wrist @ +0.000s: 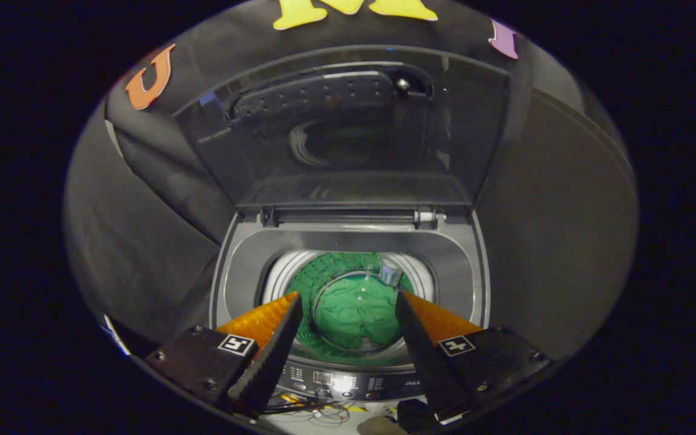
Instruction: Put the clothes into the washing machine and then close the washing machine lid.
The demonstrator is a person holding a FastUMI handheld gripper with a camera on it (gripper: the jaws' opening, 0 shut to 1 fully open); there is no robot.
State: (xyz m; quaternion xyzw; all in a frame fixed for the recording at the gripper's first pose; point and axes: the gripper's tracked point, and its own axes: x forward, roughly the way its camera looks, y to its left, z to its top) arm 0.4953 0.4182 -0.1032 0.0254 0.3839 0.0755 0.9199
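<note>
With its fingers spread apart and empty, the gripper (348, 302) hangs above the control panel (348, 382) of the washing machine (348, 241). Beyond the fingertips, green clothes (354, 317) lie in the drum. Farther back, the lid (348, 127) stands raised.

Top-loading grey washing machine (348, 241) stands just ahead of the gripper (348, 302), booth wall behind it. Hinged dark lid (348, 133) upright at the rear edge. Crumpled green cloth garment (354, 317) lies in the drum (315, 284), beyond and between the spread fingers. Control panel (348, 382) along the near edge, below the fingertips.
</note>
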